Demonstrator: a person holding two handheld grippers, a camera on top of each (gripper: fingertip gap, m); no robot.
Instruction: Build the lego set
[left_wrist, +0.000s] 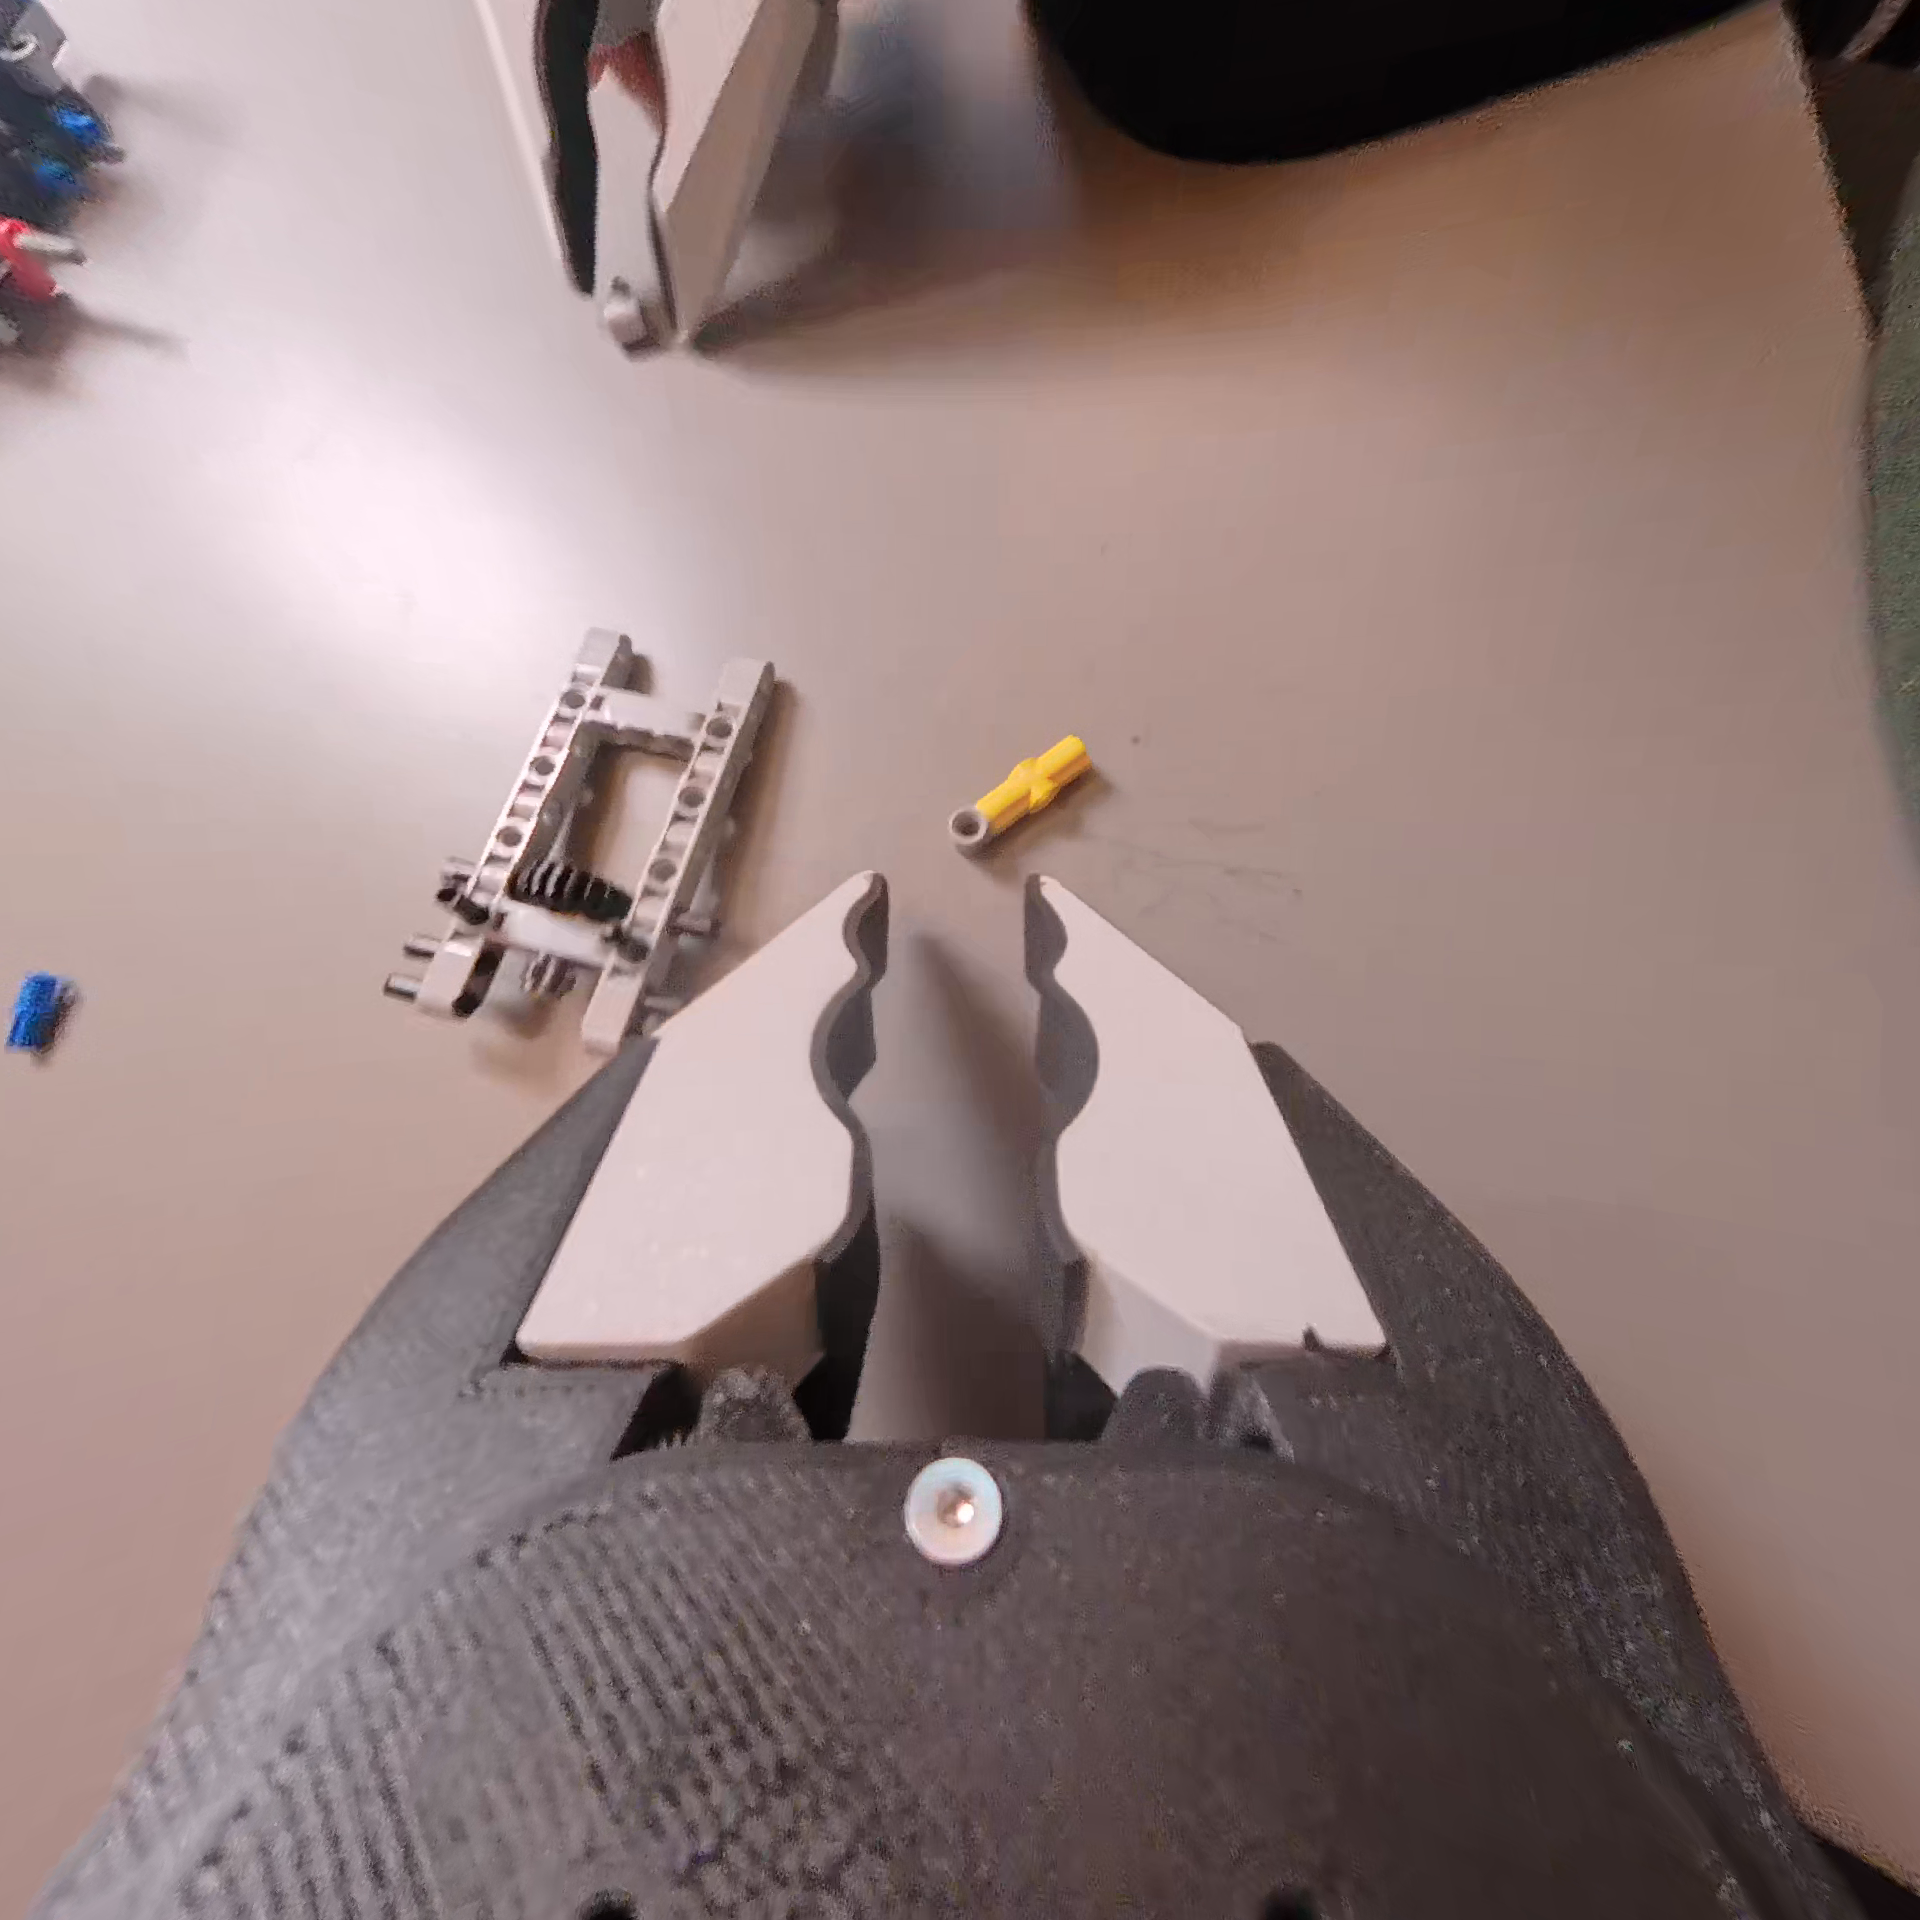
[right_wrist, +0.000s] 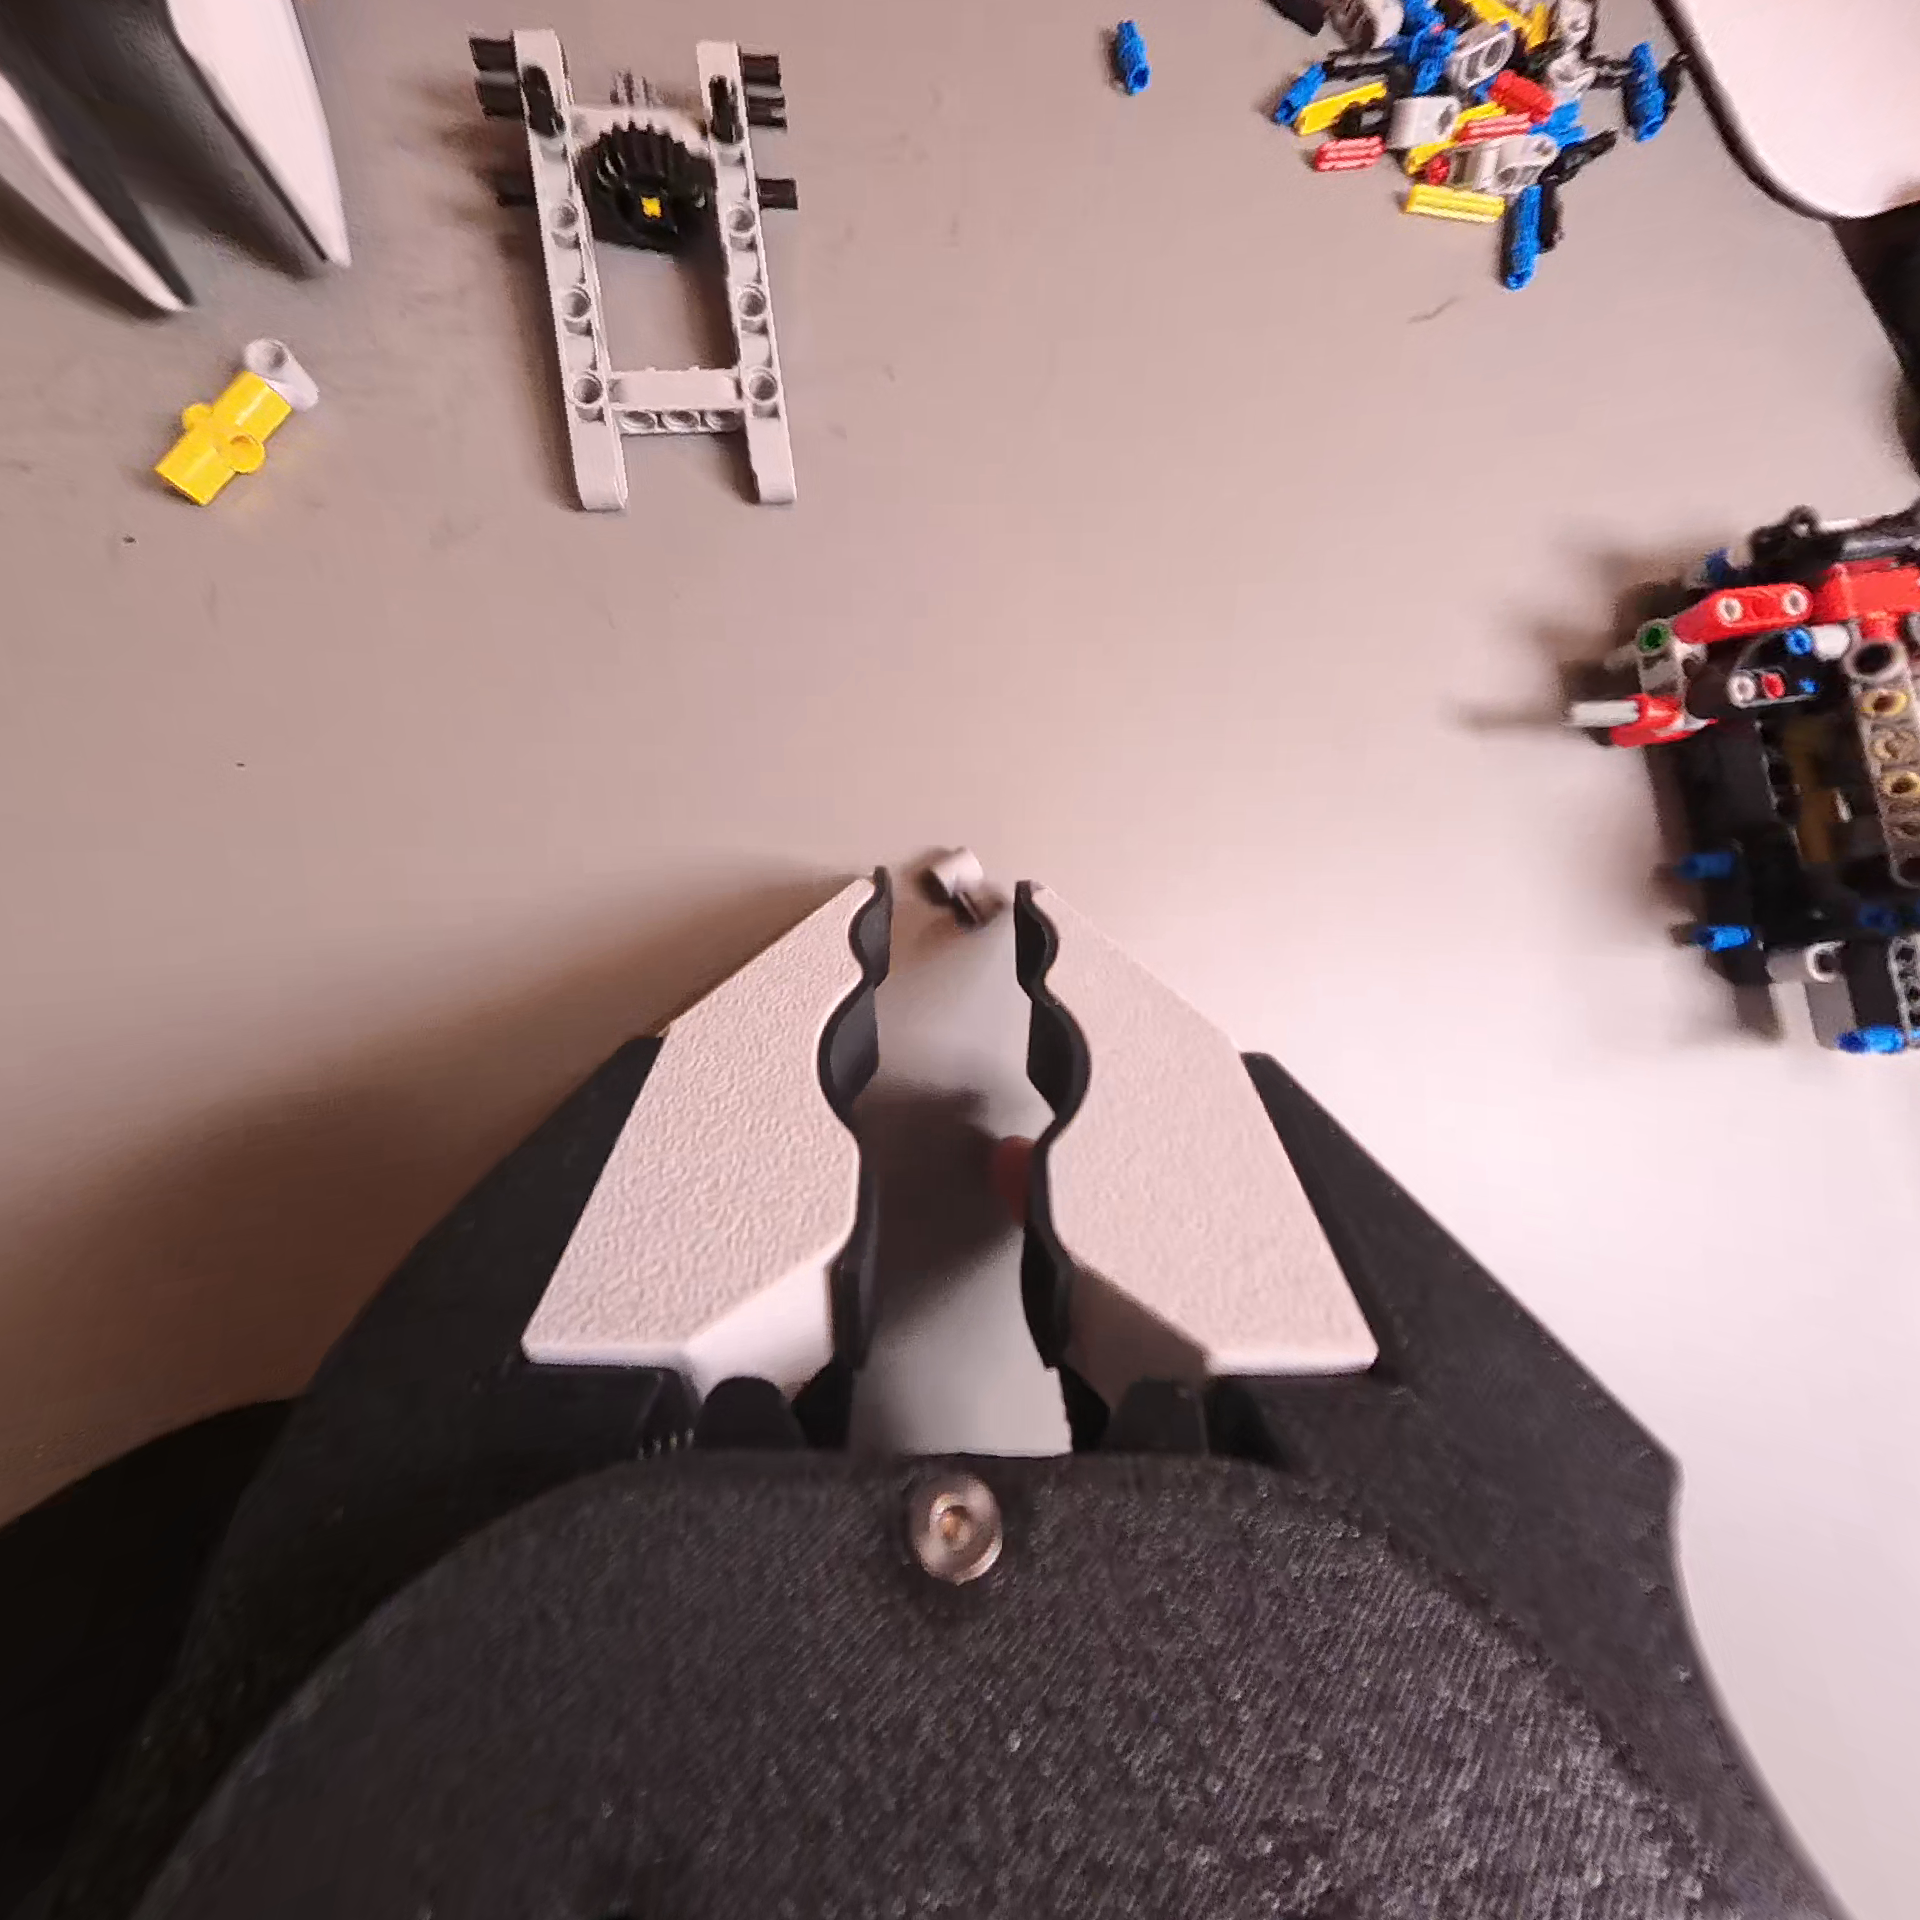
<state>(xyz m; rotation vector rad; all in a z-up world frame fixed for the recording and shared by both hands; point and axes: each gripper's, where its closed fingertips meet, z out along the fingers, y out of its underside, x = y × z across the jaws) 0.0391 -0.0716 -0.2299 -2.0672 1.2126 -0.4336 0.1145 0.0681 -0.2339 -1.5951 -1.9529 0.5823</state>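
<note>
My left gripper (left_wrist: 956, 894) is open and empty, low over the table. A grey frame assembly (left_wrist: 592, 842) with a black gear lies just left of its tips. A yellow connector (left_wrist: 1023, 795) with a grey bush on one end lies just ahead to the right. My right gripper (right_wrist: 954, 904) is open, and a small grey piece (right_wrist: 956, 883) lies on the table between its fingertips, ungripped. The right wrist view also shows the frame (right_wrist: 660, 270), the yellow connector (right_wrist: 229, 431) and my left gripper (right_wrist: 255, 281) at the far left. The left wrist view shows my right gripper (left_wrist: 639, 317) far off.
A pile of loose coloured pieces (right_wrist: 1455, 114) lies far right. A partly built black and red model (right_wrist: 1787, 790) stands at the right edge. A single blue pin (right_wrist: 1127, 57) lies near the pile. A dark object (left_wrist: 1403, 73) sits at the table's far side. The left gripper's tips are roughly 15 cm from the right gripper's. From either gripper's tips it is about 20 cm to the single blue pin (right_wrist: 1127, 57). My left wrist view (left_wrist: 42, 1006) looks at it from another angle.
</note>
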